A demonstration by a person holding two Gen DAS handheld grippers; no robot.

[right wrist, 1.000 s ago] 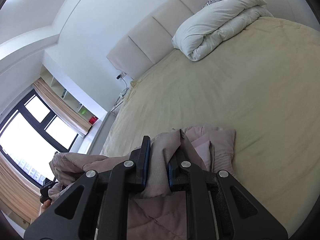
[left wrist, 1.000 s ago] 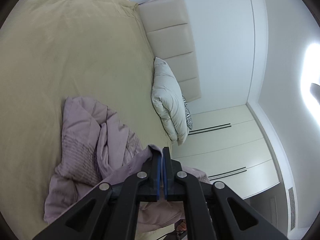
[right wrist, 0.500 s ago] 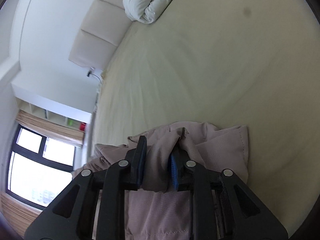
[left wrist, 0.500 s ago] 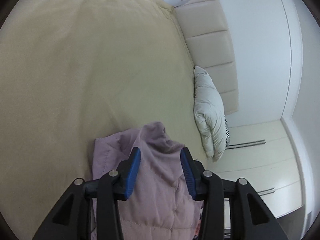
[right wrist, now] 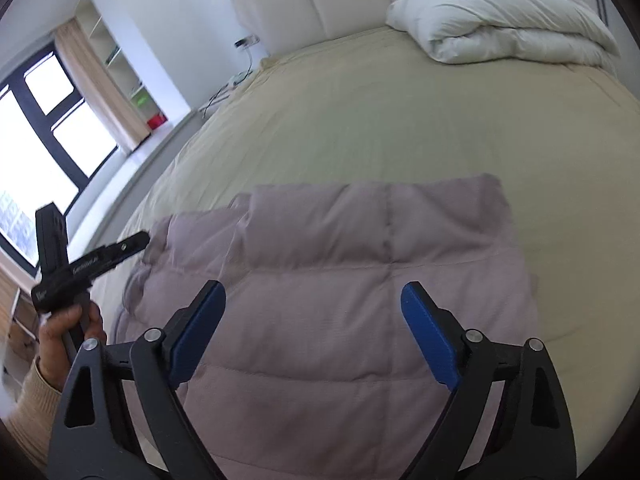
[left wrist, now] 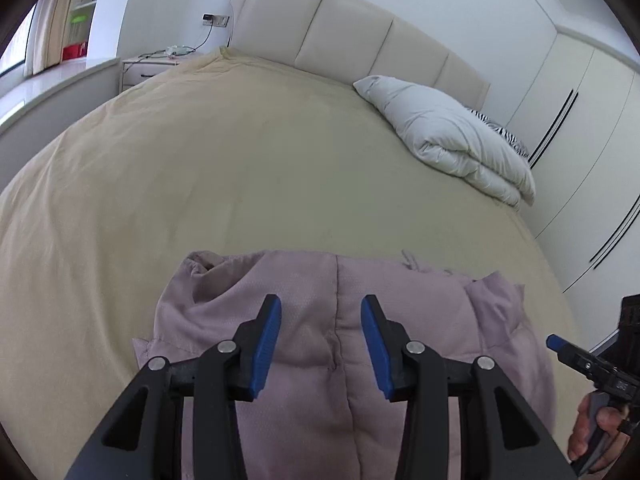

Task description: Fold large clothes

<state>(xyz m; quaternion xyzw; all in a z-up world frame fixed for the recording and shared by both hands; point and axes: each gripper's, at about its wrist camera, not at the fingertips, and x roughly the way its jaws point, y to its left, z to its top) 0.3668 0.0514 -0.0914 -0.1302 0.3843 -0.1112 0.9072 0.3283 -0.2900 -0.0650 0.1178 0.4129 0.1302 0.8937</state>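
White lettering runs along the side of the left gripper (right wrist: 90, 266) in the right wrist view — too small and blurred to read. No other text is legible.

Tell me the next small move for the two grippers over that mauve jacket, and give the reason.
Probably lower the left gripper and grip the bunched edge of the mauve quilted jacket to straighten it. Both grippers, the right gripper included, are open and hold nothing; the jacket lies on the bed smooth on the right, rumpled on the left.
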